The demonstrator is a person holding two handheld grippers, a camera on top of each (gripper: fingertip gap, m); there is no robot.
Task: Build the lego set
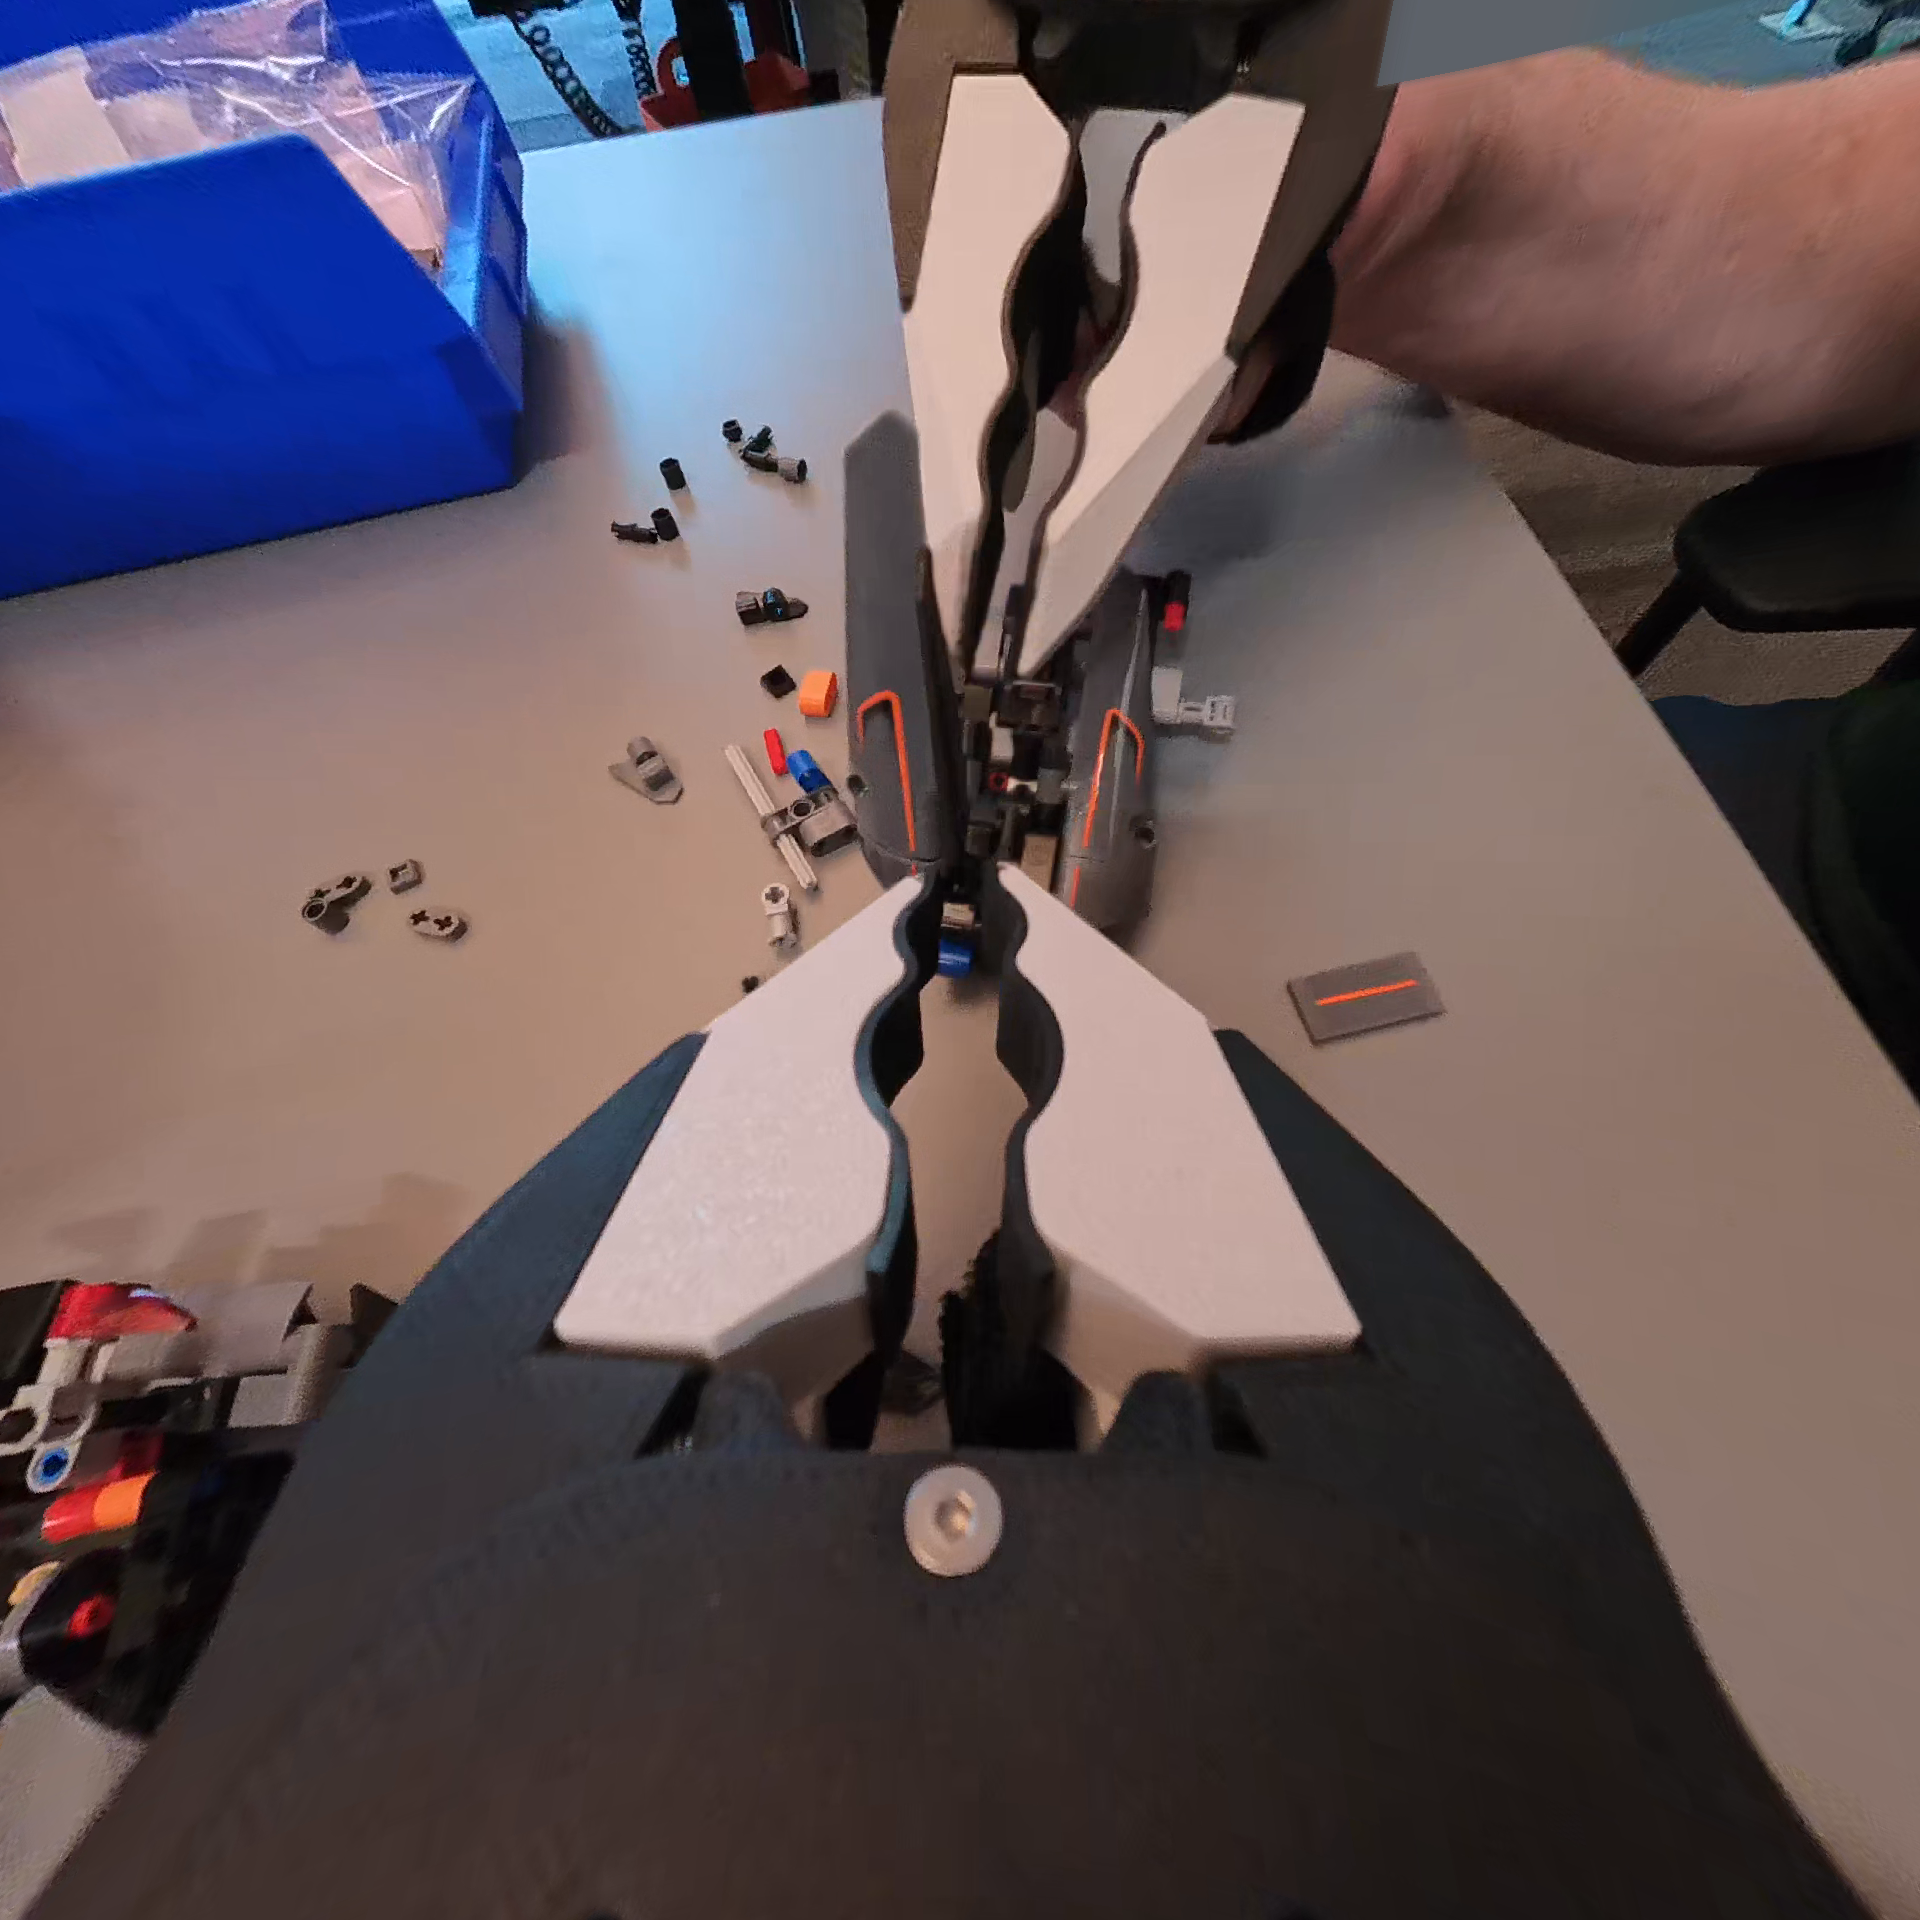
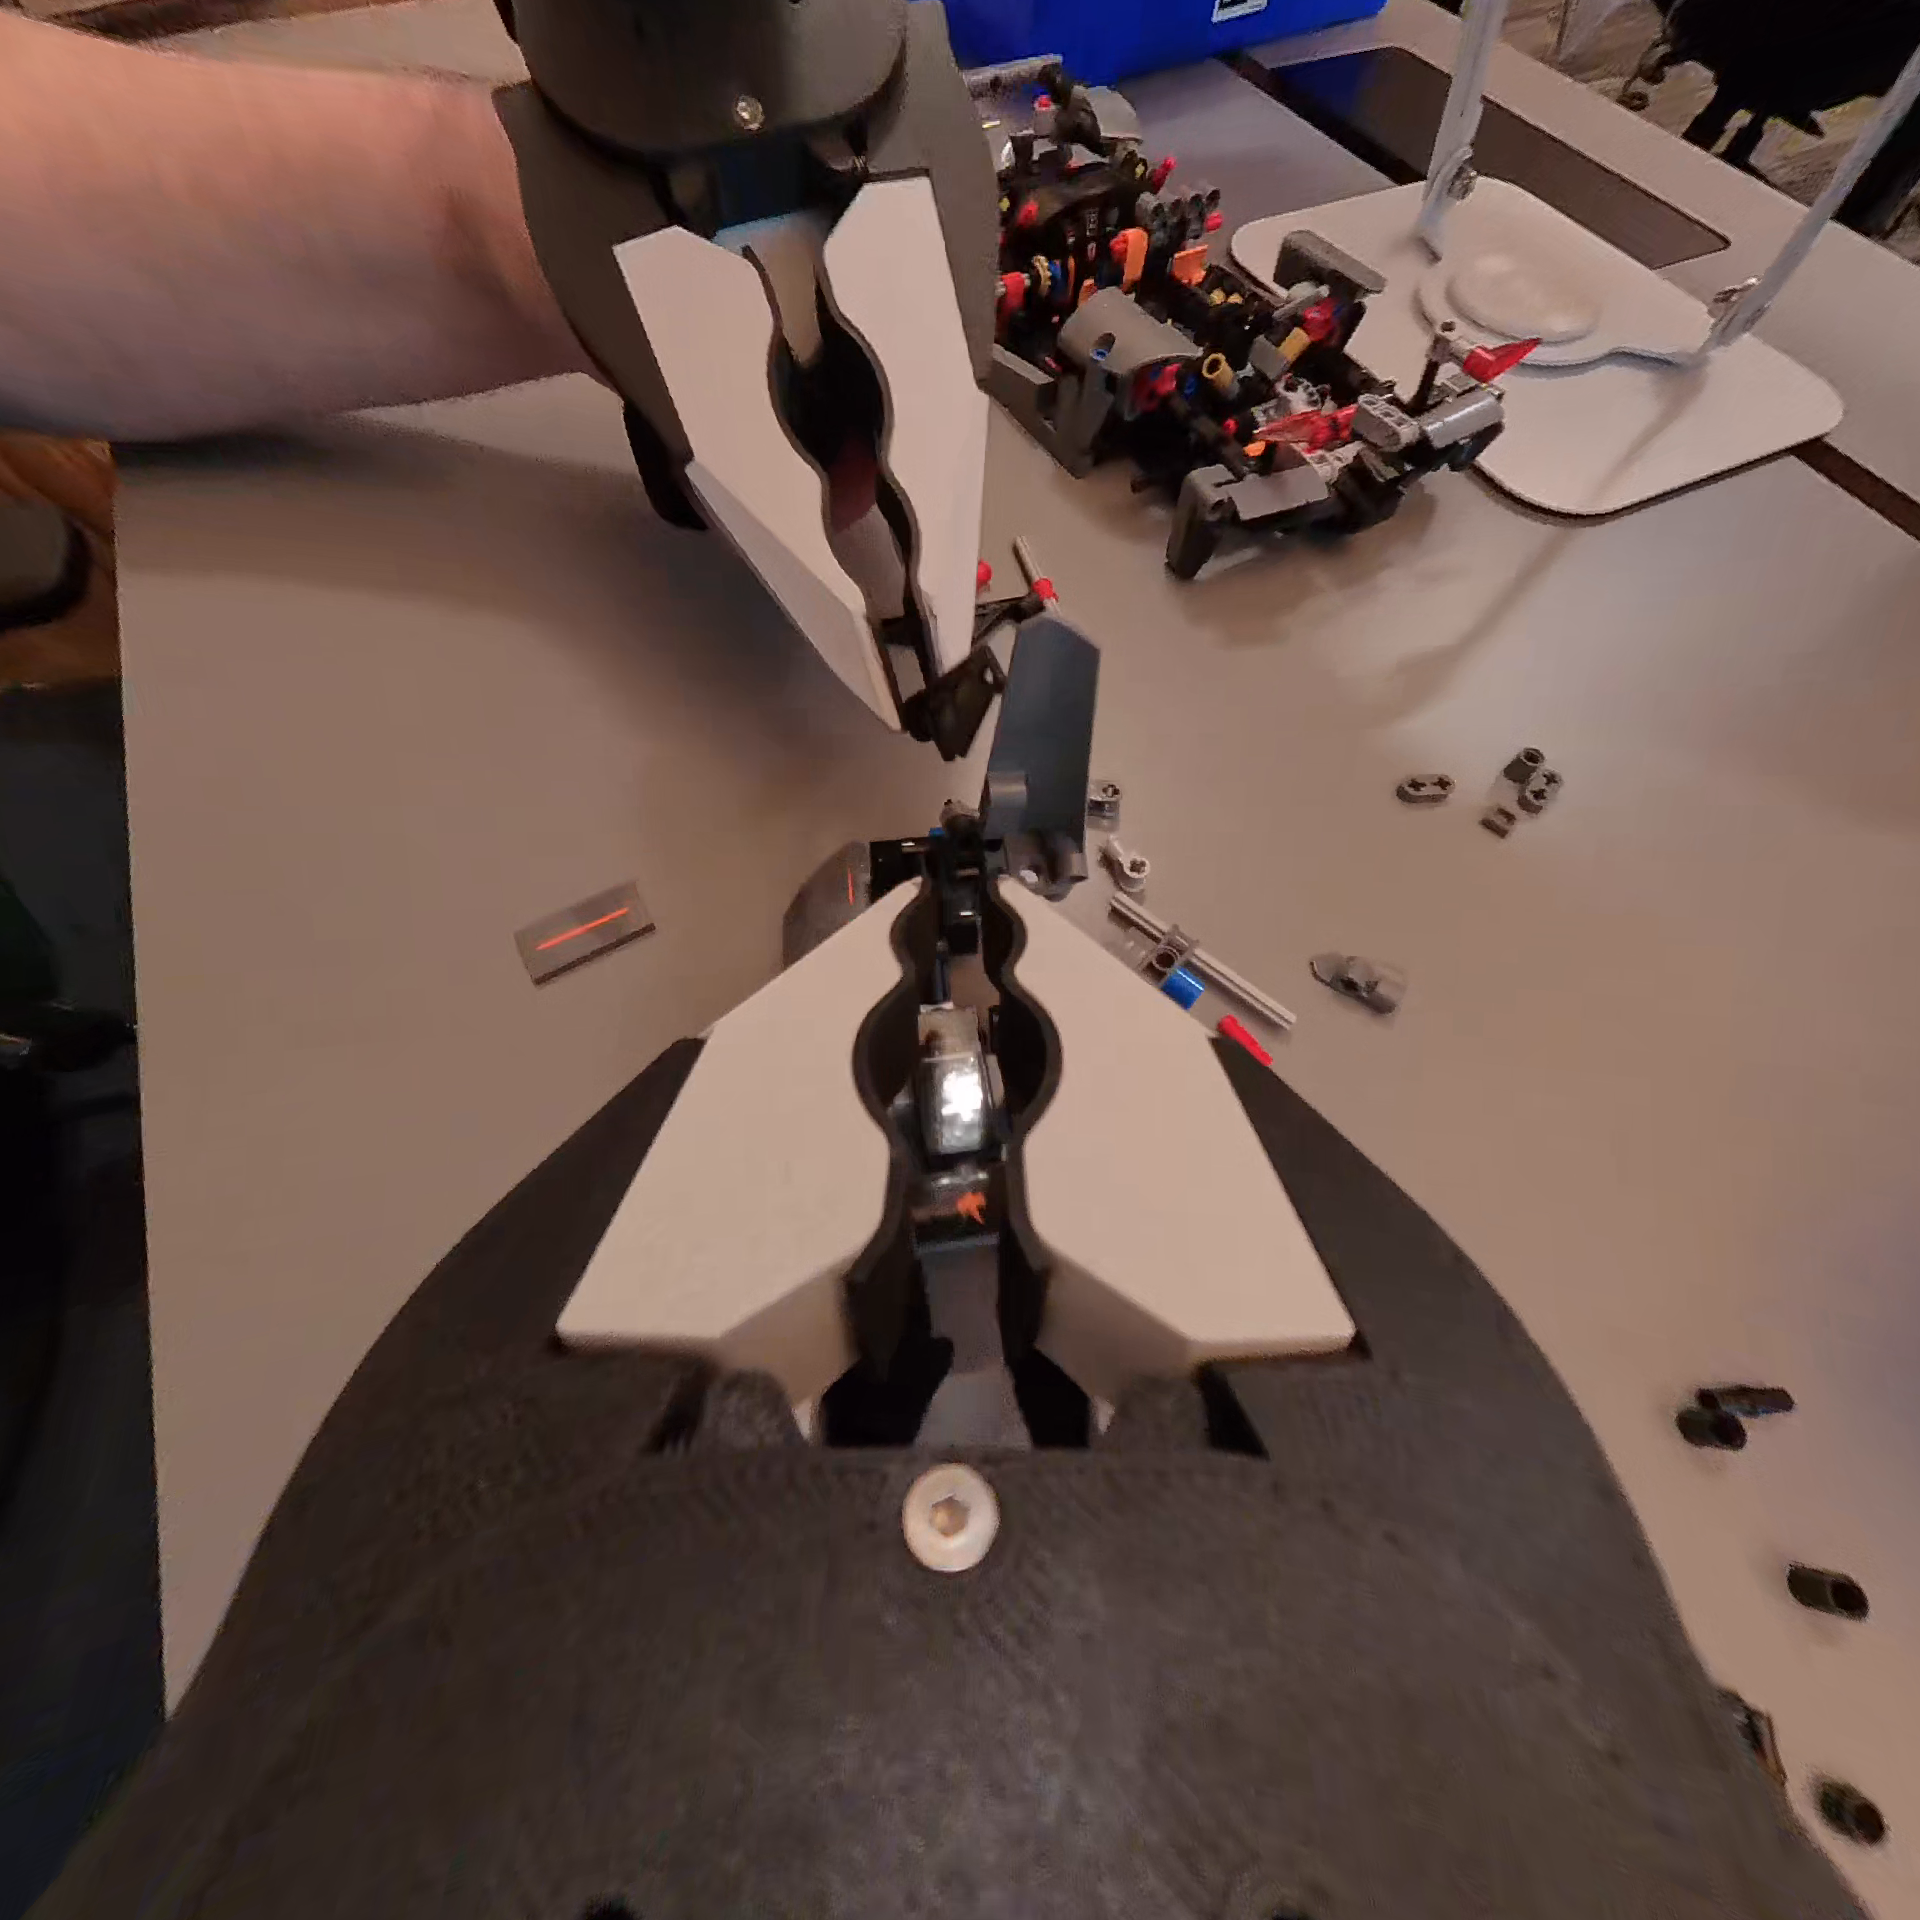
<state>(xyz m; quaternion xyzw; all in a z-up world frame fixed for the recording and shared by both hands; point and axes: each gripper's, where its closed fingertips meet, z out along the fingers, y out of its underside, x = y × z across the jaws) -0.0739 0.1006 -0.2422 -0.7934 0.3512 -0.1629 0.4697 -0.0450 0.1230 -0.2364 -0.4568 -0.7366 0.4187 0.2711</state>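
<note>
You have two grippers, left (image 1: 961, 914) and right (image 2: 951, 894), one blue bin (image 1: 239, 343), one large built chassis (image 2: 1226, 343), one grey tile with an orange line (image 1: 1366, 995), one orange piece (image 1: 818, 692) and three flat grey connectors (image 1: 338, 902)

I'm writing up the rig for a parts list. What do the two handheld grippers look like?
Both match: the left gripper and right gripper have a broad black, textured plastic body with one silver screw, and two pale grey wedge-shaped jaws with wavy black inner edges. The forearms showing behind them are bare, with no sleeves in view.
</note>
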